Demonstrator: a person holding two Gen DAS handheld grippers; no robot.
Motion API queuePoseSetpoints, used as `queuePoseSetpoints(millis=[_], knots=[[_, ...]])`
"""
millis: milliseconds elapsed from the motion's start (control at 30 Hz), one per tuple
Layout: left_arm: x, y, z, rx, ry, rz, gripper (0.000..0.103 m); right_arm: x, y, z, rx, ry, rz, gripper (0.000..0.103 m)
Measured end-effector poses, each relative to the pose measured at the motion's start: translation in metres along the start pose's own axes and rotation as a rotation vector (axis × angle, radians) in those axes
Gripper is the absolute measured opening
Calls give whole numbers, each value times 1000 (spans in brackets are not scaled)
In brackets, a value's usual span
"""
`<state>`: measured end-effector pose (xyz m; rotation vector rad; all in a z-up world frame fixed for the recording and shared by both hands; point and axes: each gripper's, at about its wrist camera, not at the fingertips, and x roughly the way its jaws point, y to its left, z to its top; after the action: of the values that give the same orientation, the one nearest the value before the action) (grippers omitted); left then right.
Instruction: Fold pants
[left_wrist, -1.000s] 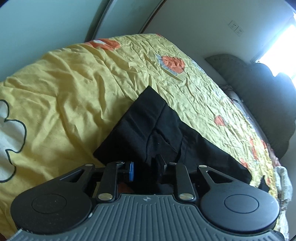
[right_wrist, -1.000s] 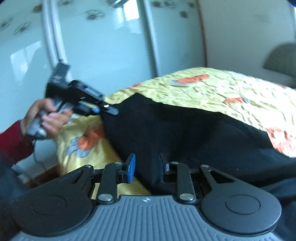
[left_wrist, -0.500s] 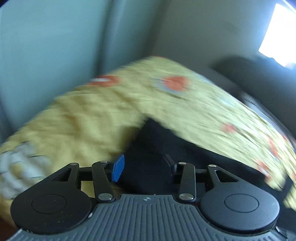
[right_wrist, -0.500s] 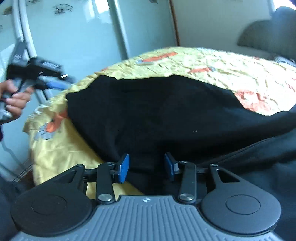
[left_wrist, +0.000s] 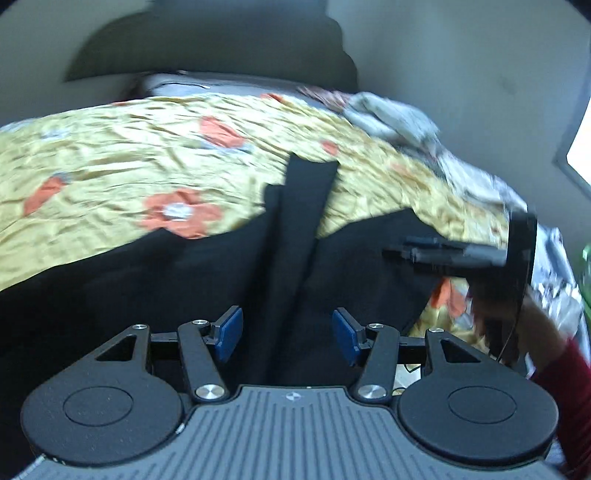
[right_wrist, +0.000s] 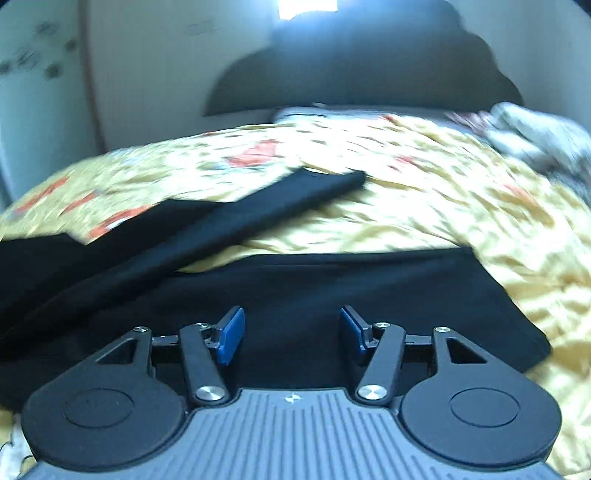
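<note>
Black pants (left_wrist: 295, 236) spread on yellow floral bedspread (left_wrist: 110, 158), near bed's foot edge, legs reaching toward headboard (right_wrist: 354, 74). Left gripper (left_wrist: 287, 334) jaws wide apart, empty. Right gripper (right_wrist: 291, 334) jaws wide apart, empty, over waist end.

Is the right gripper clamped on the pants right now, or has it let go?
Apart. In the right wrist view the right gripper has its blue pads spread wide, and the black pants lie flat on the bedspread, with nothing pinched.
</note>
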<state>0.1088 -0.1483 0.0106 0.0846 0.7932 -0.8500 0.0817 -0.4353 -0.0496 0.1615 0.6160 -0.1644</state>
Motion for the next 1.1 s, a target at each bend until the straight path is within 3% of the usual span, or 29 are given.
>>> queuePoseSetpoints(millis=[67,200,367,533,700,867,933,967,1000,1067,1100], knots=[[15,-6,-1,27,22,-17,58,7,-17,1,11,11,-22,57],[36,-11,-1,51,50,-7,58,17,-21,12,-43,25,-185,60],[60,-7,1,40,65,12,56,34,3,54,-62,-52,-66,60],[70,-6,-2,25,67,38,52,96,34,108,-160,-36,-102,60],[73,-9,-5,52,31,69,49,165,26,145,24,64,-78,60],[74,-9,-7,54,7,67,49,202,12,150,171,140,-133,59],[74,-9,-7,51,3,65,49,207,10,149,177,141,-148,50],[74,-8,-7,45,3,63,49,207,10,148,156,136,-175,29],[73,-8,-6,40,4,64,48,205,10,148,137,128,-188,18],[74,-6,-4,34,13,77,26,194,7,147,154,96,-177,9],[74,-5,-3,26,18,90,22,186,5,147,161,77,-173,9]])
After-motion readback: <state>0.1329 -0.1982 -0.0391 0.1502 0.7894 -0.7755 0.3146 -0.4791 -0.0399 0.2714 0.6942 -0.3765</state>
